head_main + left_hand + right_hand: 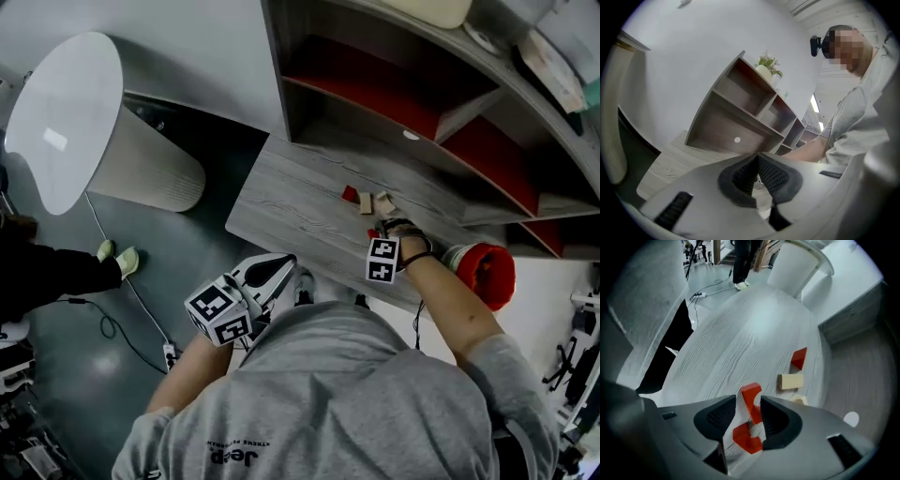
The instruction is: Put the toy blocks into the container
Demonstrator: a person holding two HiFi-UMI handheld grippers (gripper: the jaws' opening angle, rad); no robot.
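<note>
A red arch block (751, 397) lies on the grey wooden desk (281, 206), between the jaws of my right gripper (748, 401). That gripper is open; a gap shows between its left pad and the block. In the head view the right gripper (382, 229) is low over the desk, beside a red wedge (350, 195) and two beige blocks (367, 203). In the right gripper view the same red wedge (799, 358) and a beige block (790, 381) lie just ahead. The red container (487, 274) stands right of my right arm. My left gripper (270, 274) is shut and empty, off the desk's near edge.
A grey shelf unit (394, 94) with red back panels rises behind the desk. A white rounded chair (75, 122) stands on the floor to the left, with a cable (141, 309) and another person's shoes (117, 258) near it.
</note>
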